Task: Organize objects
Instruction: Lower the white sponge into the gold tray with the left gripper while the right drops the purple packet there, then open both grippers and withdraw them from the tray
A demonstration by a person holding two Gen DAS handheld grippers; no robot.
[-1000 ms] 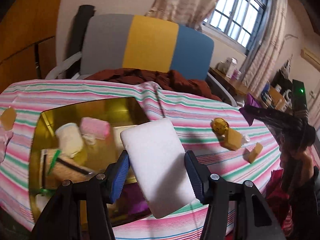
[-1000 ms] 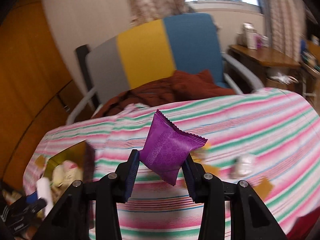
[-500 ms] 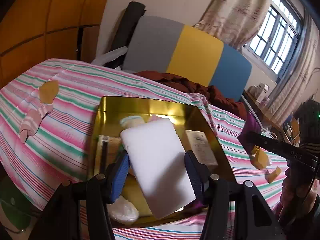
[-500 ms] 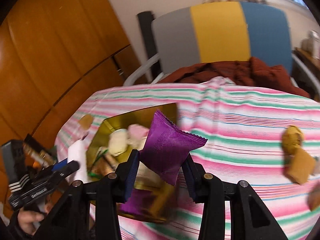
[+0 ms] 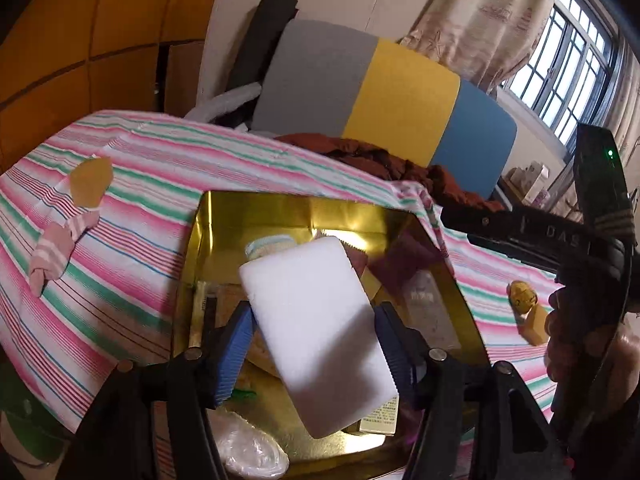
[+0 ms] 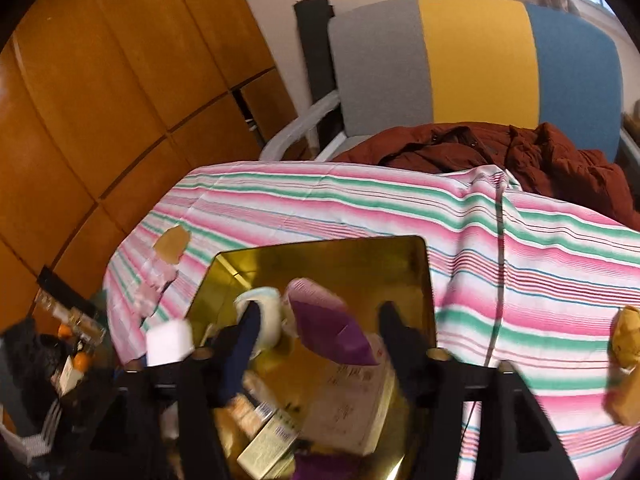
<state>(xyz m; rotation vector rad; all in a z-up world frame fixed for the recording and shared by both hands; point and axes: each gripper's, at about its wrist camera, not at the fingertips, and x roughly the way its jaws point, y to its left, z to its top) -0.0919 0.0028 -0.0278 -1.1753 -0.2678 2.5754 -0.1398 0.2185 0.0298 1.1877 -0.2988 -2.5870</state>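
Both grippers hang over the gold tray (image 5: pixel 208 216) on the striped tabletop (image 5: pixel 132 184), and the step in hand looks like dropping two items into it. The right gripper (image 6: pixel 316 336) is opening: its fingers (image 6: pixel 240 340) stand clear of the purple packet (image 6: pixel 332 328), which sits blurred between them, apparently falling free above the tray's contents. The left gripper (image 5: pixel 314 344) is opening too; the white block (image 5: pixel 316 328) is between its fingers (image 5: pixel 236 348), with a gap showing at the right pad, so the grip seems released or nearly so.

Next, I judge, each hand must back away and up without catching the tray's rim or each other, then go for what lies loose on the cloth: a yellow toy (image 5: pixel 522 298) with a tan block (image 5: pixel 536 326) to the right, a pink sock (image 5: pixel 56 244) to the left.

Writing: "DAS" on the right gripper's body in the left view; the box labels in the tray are too blurred to read.
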